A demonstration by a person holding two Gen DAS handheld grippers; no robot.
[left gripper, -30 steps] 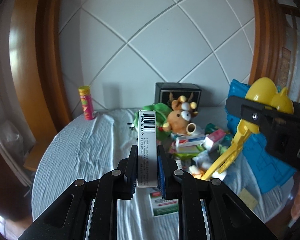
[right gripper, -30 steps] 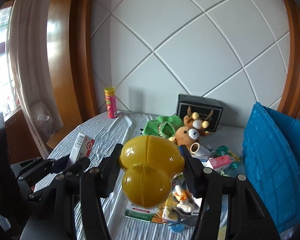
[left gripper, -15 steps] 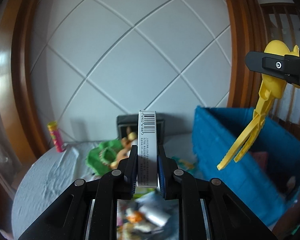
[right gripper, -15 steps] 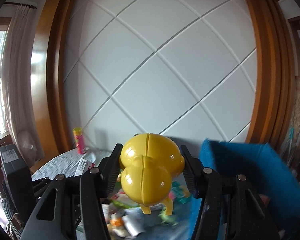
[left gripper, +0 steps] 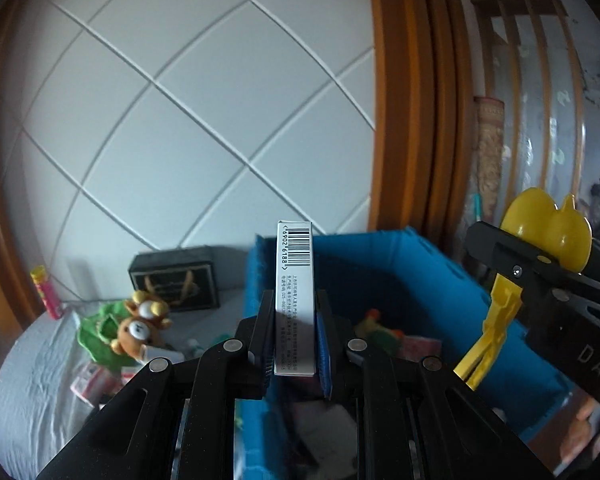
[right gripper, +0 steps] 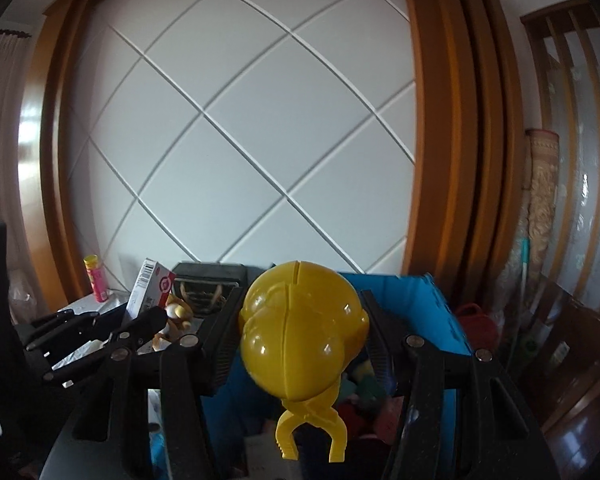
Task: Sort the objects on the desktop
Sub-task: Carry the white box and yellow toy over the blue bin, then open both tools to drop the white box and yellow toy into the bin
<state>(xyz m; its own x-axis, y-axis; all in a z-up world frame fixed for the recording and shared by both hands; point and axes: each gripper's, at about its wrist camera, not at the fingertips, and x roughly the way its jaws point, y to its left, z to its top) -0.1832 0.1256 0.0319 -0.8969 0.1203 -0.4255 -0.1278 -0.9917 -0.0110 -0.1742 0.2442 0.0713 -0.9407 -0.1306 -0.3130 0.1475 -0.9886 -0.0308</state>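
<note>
My left gripper [left gripper: 294, 312] is shut on a slim white box with a barcode [left gripper: 294, 280], held upright above the near wall of the blue bin [left gripper: 384, 276]. My right gripper [right gripper: 298, 336] is shut on a yellow duck-shaped plastic toy [right gripper: 300, 332], whose claw-like legs [right gripper: 310, 436] hang down over the blue bin [right gripper: 436, 312]. In the left wrist view the duck toy [left gripper: 548, 228] and the right gripper [left gripper: 540, 280] sit at the right edge. The right wrist view shows the white box [right gripper: 150, 288] in the left gripper [right gripper: 136, 320] at the left.
The bin holds several toys and packets [left gripper: 380, 328]. On the round cloth-covered table [left gripper: 32, 380] to the left lie a plush bear [left gripper: 136, 328], a green plush [left gripper: 96, 328], a black box [left gripper: 176, 284], a pink and yellow tube [left gripper: 46, 296] and small cartons [left gripper: 96, 380]. Wooden trim and a quilted white wall stand behind.
Both grippers have swung right and upward from over the table clutter to over the blue bin, keeping hold of the box and the duck toy.
</note>
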